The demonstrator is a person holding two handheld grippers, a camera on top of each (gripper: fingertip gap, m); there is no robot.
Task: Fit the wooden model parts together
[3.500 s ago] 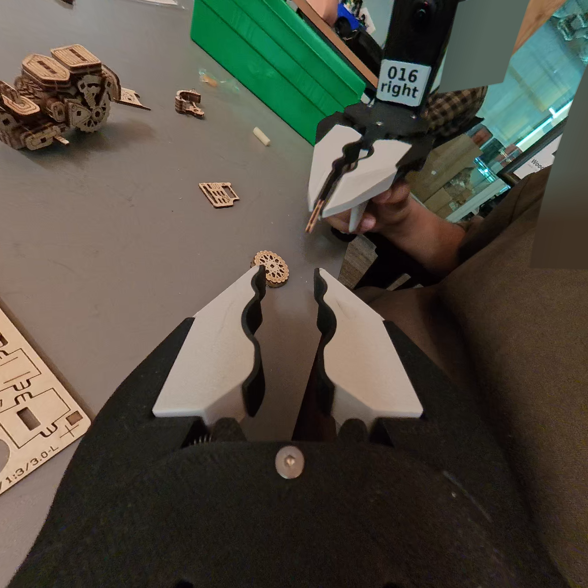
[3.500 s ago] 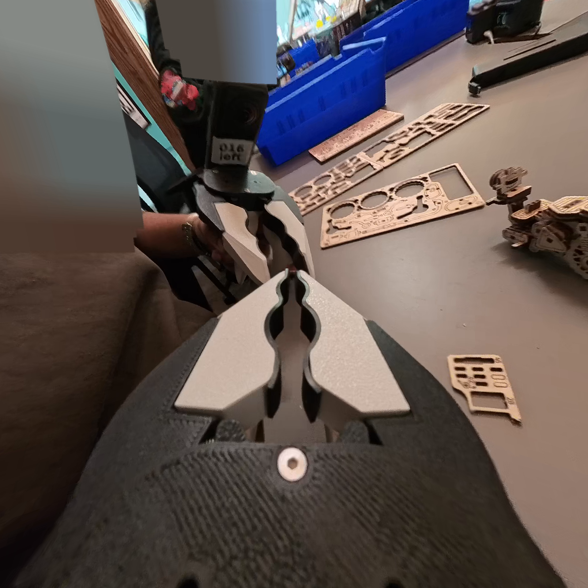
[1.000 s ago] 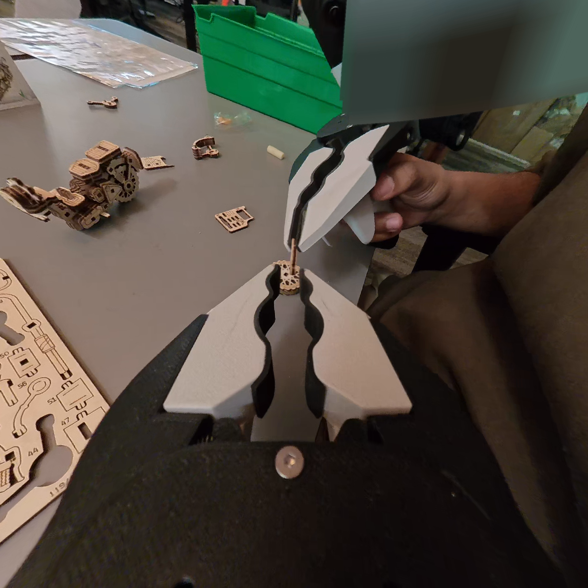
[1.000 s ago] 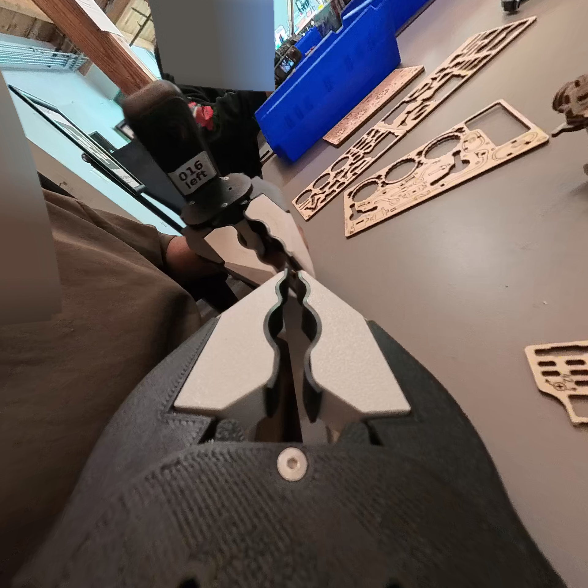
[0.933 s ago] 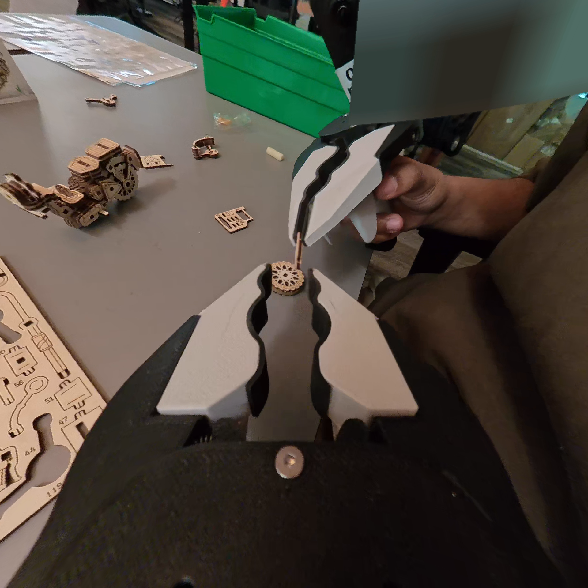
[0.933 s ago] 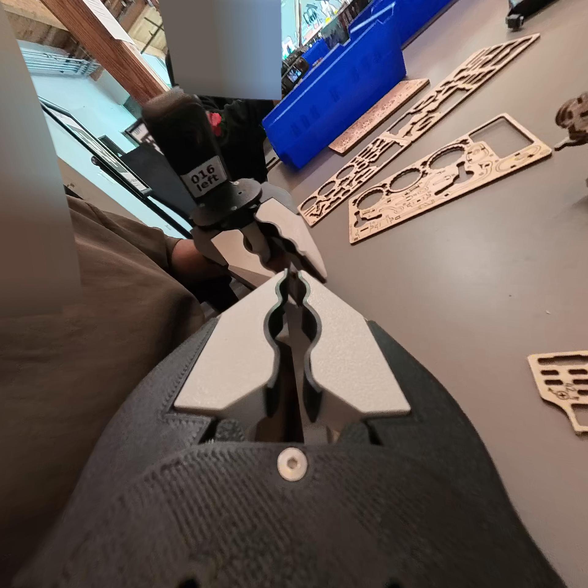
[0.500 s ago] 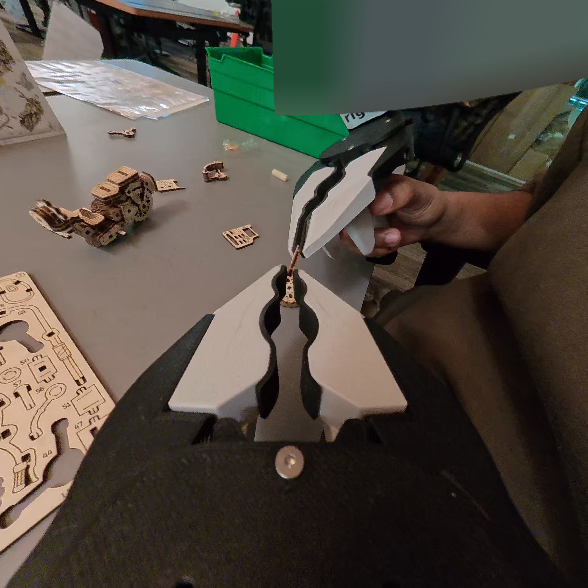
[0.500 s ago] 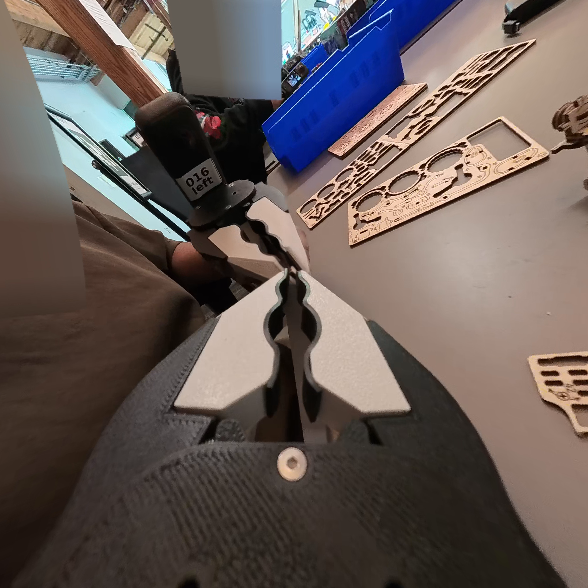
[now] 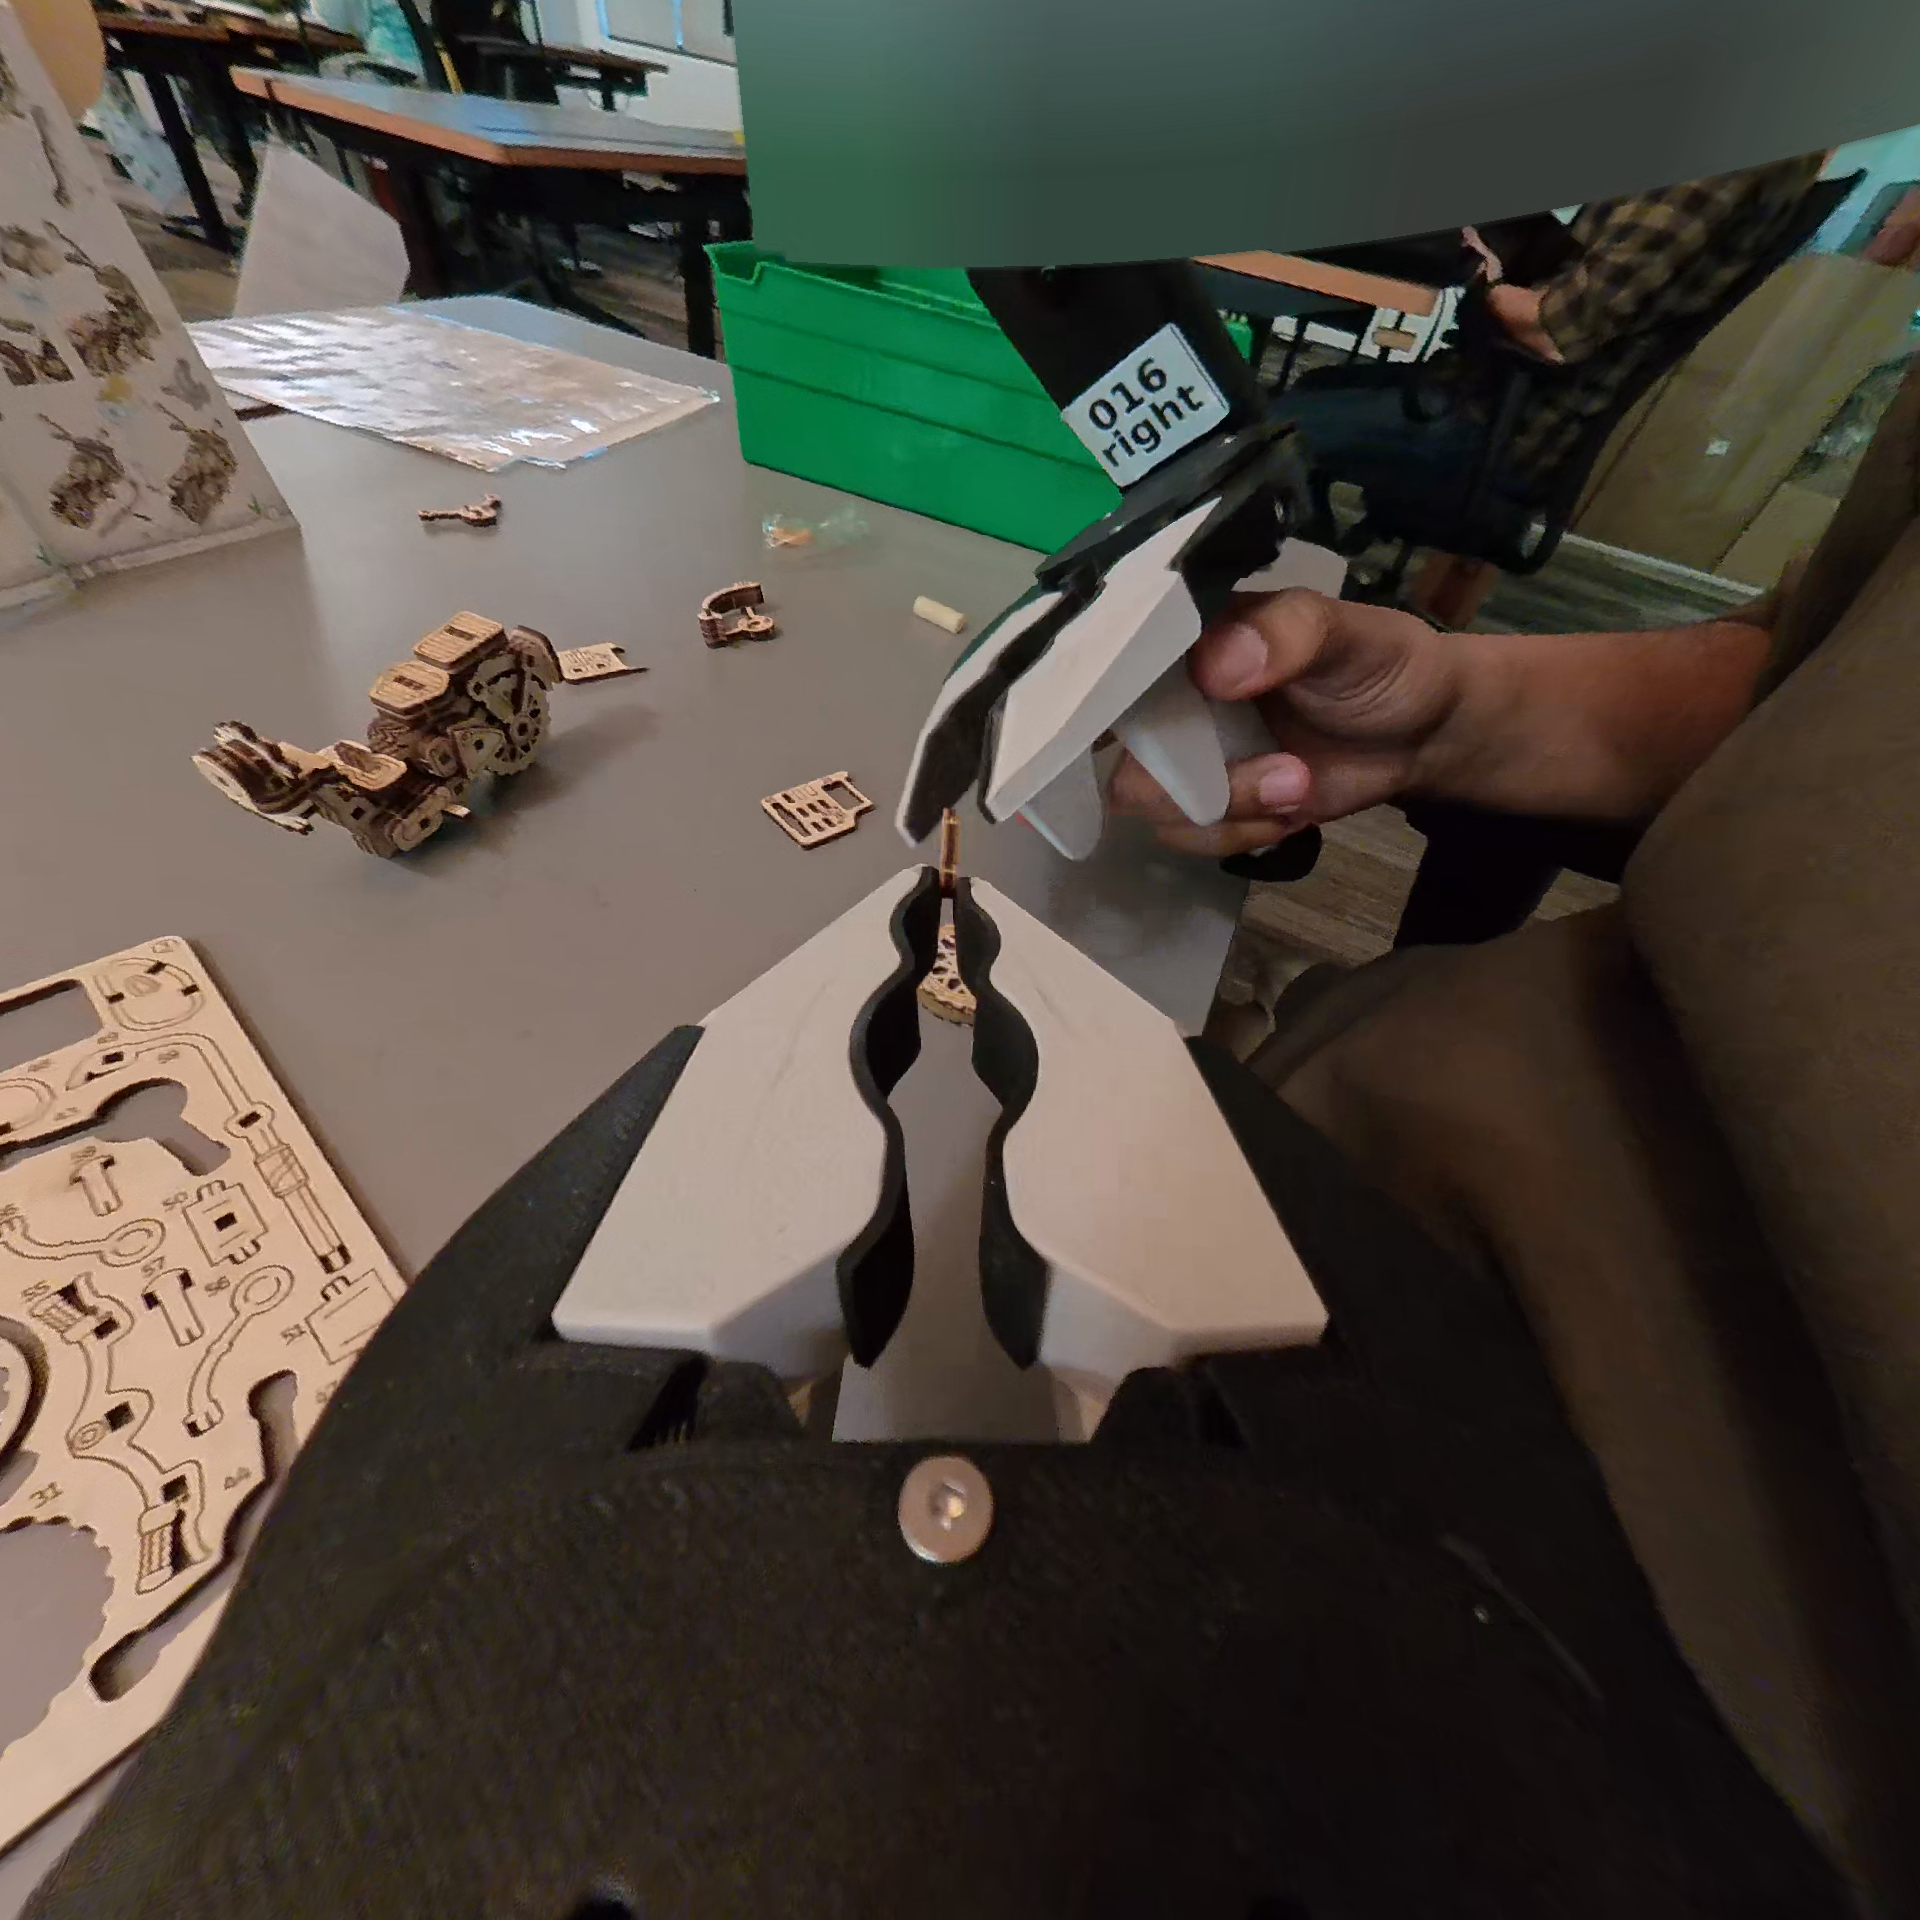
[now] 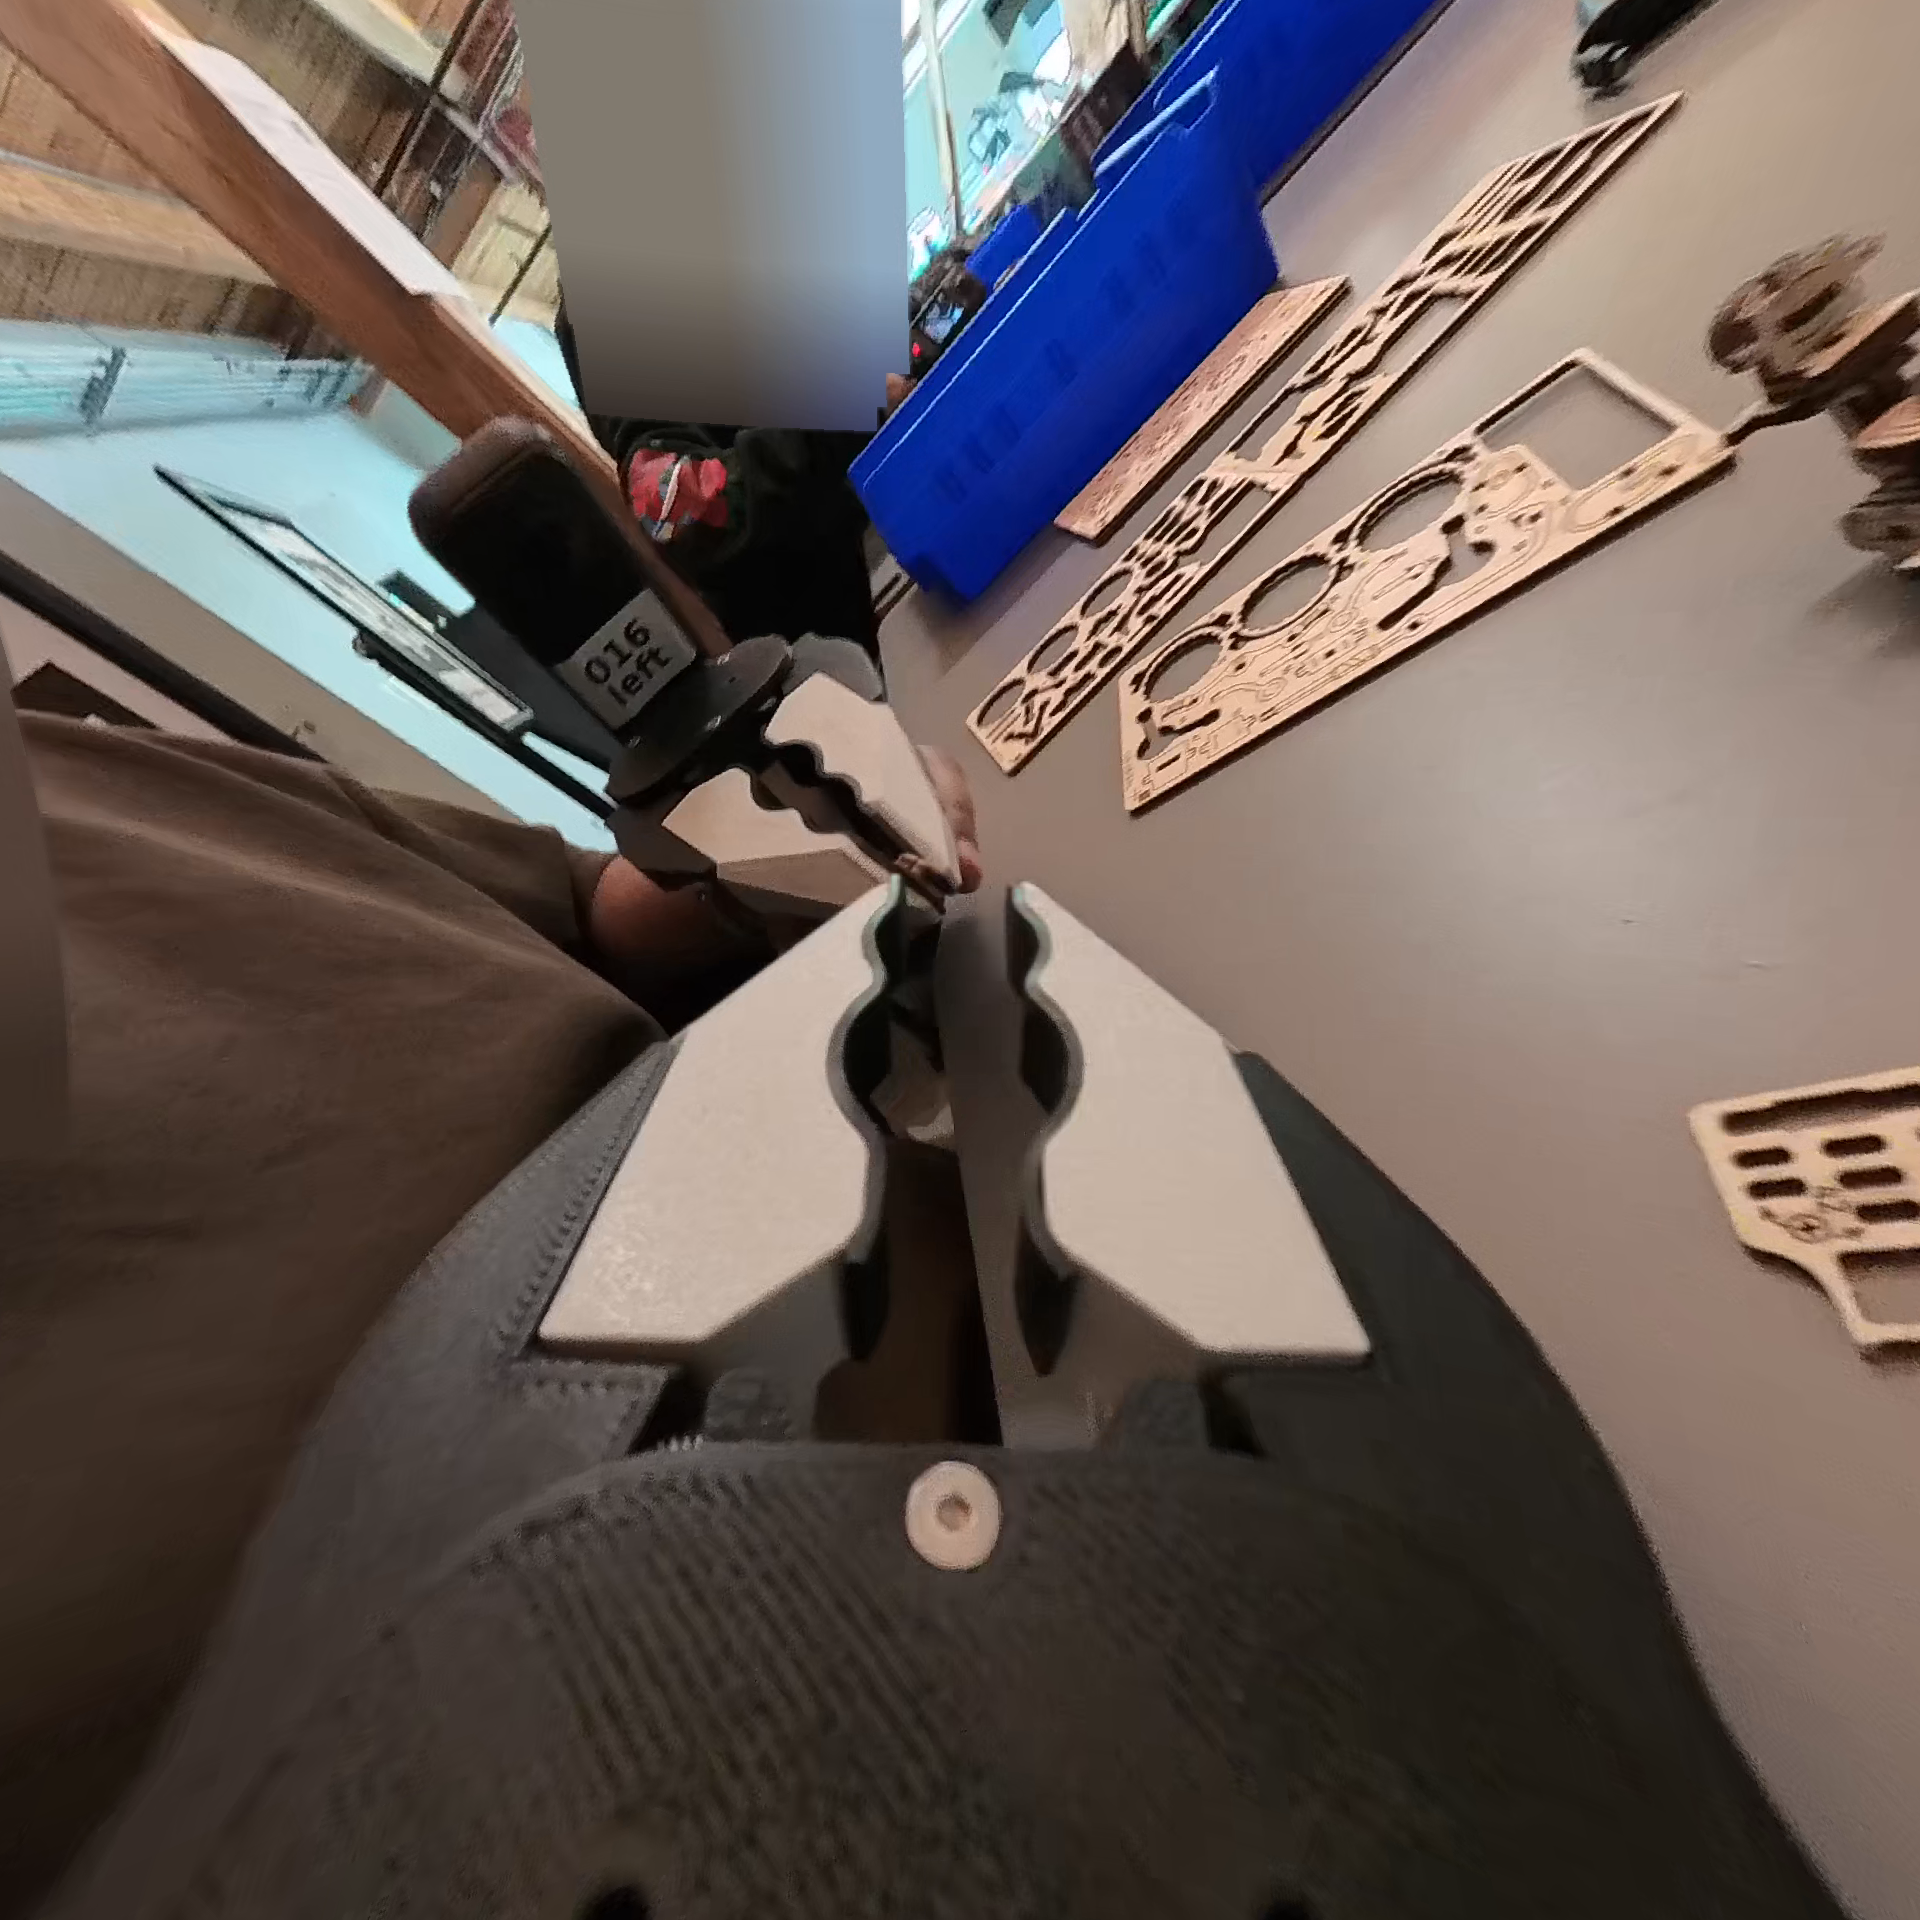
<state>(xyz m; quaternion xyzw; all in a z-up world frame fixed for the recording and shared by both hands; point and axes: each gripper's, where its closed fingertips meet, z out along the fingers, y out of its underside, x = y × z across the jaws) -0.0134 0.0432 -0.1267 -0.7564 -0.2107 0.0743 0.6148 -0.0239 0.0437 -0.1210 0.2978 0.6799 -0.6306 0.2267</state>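
My left gripper (image 9: 940, 883) is shut on a small wooden gear (image 9: 948, 982), held edge-on between its fingers above the grey table's (image 9: 499, 935) near edge. A thin wooden pin (image 9: 949, 844) sticks out past the left tips. My right gripper (image 10: 958, 899) is open with nothing seen between its fingers. In the left wrist view it (image 9: 951, 823) hovers just over the pin's top end, held by a hand (image 9: 1340, 707). The left gripper (image 10: 928, 873) shows in the right wrist view tip to tip with the right one.
A partly built wooden model (image 9: 405, 743) stands mid-table and shows blurred in the right wrist view (image 10: 1849, 364). A small slotted wooden part (image 9: 818, 808) lies near the grippers. Cut-out sheets (image 9: 135, 1247) (image 10: 1403, 582), a green bin (image 9: 883, 405) and a blue bin (image 10: 1070, 384) border the table. Only a small space, under 4 cm, lies between the two pairs of fingers. Left tips and right tips are each some 15 centimeters from the partly built wooden model (image 9: 405, 743).
The right gripper's fingers have spread apart and let go of the pin, which now stays with the gear in the left gripper. Both grippers have tilted and risen a little.
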